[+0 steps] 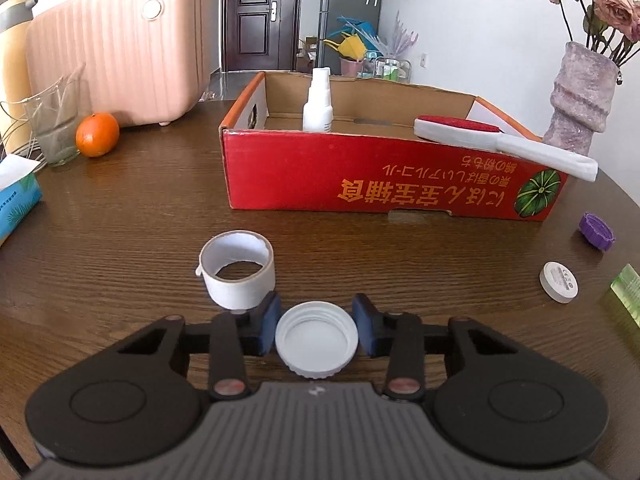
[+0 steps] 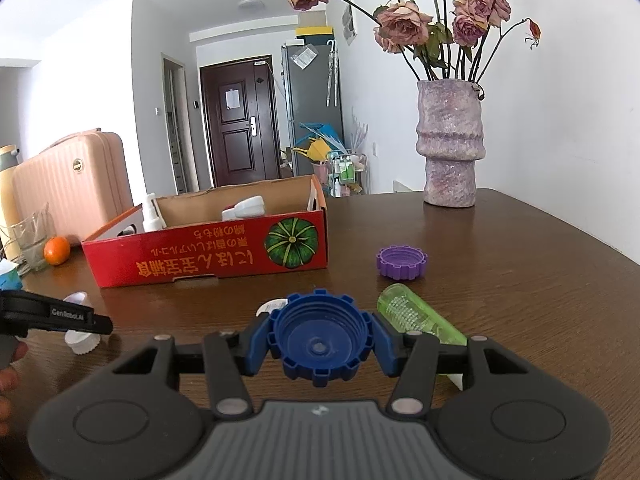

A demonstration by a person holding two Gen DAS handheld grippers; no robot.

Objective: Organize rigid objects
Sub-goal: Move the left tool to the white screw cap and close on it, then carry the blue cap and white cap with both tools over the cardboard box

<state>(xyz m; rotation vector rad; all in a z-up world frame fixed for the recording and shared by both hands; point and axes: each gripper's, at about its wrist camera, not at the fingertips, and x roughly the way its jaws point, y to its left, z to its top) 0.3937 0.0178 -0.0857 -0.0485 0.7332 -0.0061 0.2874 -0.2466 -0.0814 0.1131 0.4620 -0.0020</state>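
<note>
In the left wrist view a white screw cap (image 1: 316, 344) lies open side up on the brown table, and my left gripper (image 1: 317, 320) is shut on it with a blue pad against each side. A white tape roll (image 1: 238, 274) stands just beyond the left pad. My right gripper (image 2: 320, 332) is shut on a blue ribbed cap (image 2: 320, 344), open side up. Behind both stands the red cardboard box (image 1: 360, 176), which holds a white spray bottle (image 1: 318, 104). A white lint brush (image 1: 500, 142) rests across the box's rim.
A purple cap (image 2: 401, 262), a green tube (image 2: 420, 316) and a small white disc (image 1: 558, 282) lie on the table to the right. A vase of roses (image 2: 450, 148) stands at the far right. An orange (image 1: 97, 135), a glass beaker (image 1: 56, 124), a tissue pack (image 1: 16, 196) and a pink suitcase (image 1: 116, 48) stand at the left.
</note>
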